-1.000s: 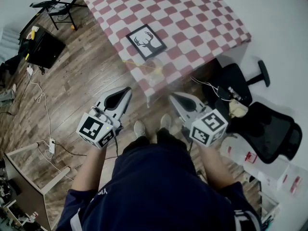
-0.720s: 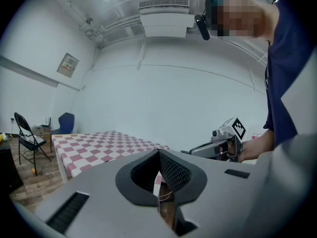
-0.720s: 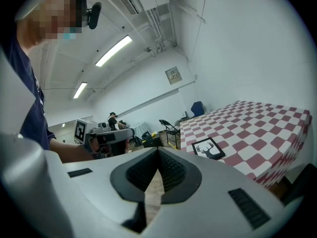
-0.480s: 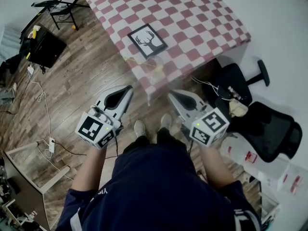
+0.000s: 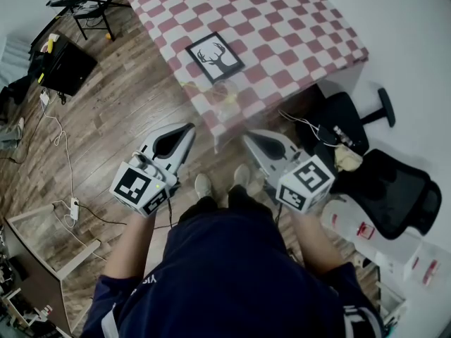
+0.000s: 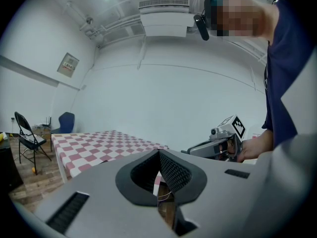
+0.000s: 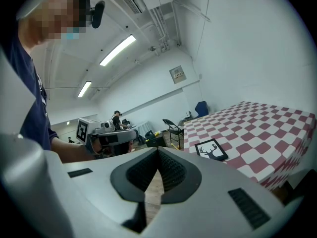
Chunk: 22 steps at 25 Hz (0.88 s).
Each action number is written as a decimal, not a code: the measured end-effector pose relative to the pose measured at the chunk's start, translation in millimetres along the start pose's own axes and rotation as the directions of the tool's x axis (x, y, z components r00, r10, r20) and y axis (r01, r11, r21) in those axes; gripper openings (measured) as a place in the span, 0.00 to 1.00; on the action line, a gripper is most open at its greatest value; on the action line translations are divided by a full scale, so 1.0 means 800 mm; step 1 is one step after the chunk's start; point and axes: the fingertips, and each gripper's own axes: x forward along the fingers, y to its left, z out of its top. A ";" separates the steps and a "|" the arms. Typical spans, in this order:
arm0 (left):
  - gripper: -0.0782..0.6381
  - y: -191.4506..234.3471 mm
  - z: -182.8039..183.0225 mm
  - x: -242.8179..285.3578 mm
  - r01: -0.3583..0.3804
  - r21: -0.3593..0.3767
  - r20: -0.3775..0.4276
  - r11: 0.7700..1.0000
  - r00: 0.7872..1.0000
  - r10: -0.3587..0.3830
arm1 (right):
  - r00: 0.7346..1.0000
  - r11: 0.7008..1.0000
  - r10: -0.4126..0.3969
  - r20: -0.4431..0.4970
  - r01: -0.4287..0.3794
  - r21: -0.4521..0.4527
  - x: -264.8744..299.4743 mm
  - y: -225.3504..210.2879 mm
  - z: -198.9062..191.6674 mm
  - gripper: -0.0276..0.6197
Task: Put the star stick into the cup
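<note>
1. Claws: my left claw (image 5: 187,128) and right claw (image 5: 246,136) are both closed, empty, short of table (image 5: 282,34).
2. Stick (image 5: 199,90) lies faint beside clear cup (image 5: 224,92) near table's front edge.
3. Likely light, thin, stiff; I'd pinch mid-shaft.

1. The bench (image 5: 296,20) stands at the far side of a wooden floor (image 5: 120,118). A red-and-white checked cloth (image 5: 268,5) covers it and hangs over its edges.
2. A black-framed deer picture (image 5: 214,58) lies flat on the cloth, towards the near left corner.
3. Just nearer than the picture, by the bench's near edge, stands a clear cup (image 5: 224,94), faint against the checks.
4. A thin yellow stick (image 5: 201,89) lies just left of the cup; whether they touch cannot be told.
</note>
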 end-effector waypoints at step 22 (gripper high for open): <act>0.15 0.000 -0.006 0.021 -0.019 -0.020 -0.017 1.000 1.000 0.019 | 1.000 1.000 0.023 -0.016 -0.023 0.006 -0.002 -0.016 -0.004 0.07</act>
